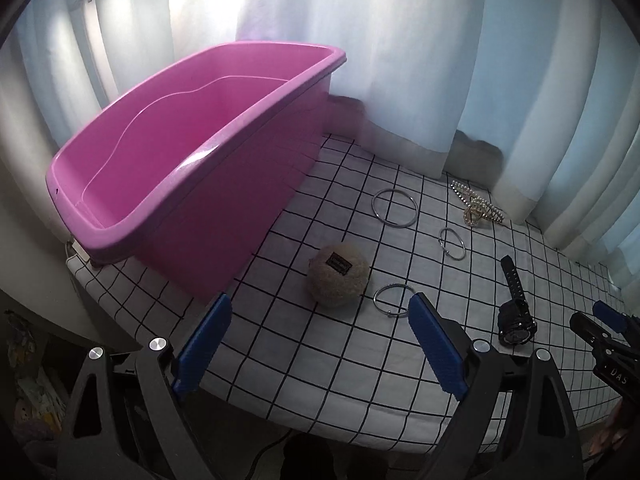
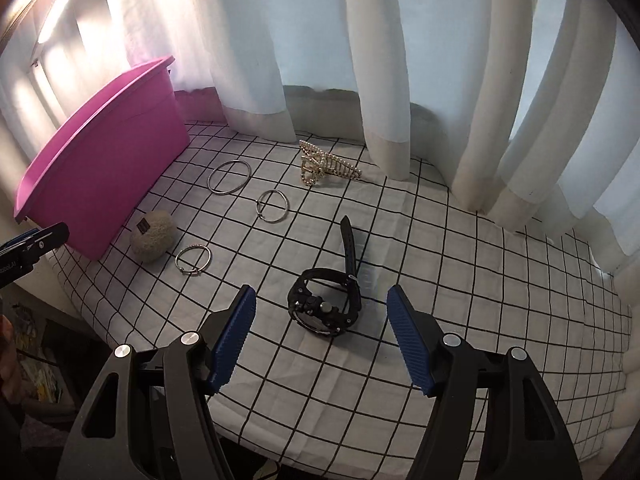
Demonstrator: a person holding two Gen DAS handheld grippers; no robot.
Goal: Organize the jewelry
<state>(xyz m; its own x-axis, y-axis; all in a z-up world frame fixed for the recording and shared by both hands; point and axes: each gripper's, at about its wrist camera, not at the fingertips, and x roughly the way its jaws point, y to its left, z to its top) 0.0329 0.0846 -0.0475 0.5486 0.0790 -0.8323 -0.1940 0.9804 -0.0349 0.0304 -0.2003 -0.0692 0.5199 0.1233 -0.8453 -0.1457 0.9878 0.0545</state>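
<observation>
Task looks barely started: pink tub (image 1: 192, 148) at the counter's (image 2: 440, 380) far-left corner is empty inside, as far as the left wrist view shows, and all jewelry is out on the checked cloth. Black watch (image 2: 326, 304) lies near the front edge, mid-counter. Three silver bangles: large one (image 2: 229, 177) just beside the tub, a second (image 2: 272, 206) toward the centre, a third (image 2: 193, 260) nearer the front edge next to a fuzzy beige ball (image 2: 153, 241). Pearl hair clip (image 2: 324, 166) sits at the back edge by the curtain (image 2: 400, 60). Left hand-held gripper (image 1: 320, 344) is wide, nothing between the pads, aimed approx. at ball and nearest bangle. Right hand-held gripper (image 2: 322, 340) is apart too, empty, watch framed between its pads w/o contact. Left to do: probably everything.
</observation>
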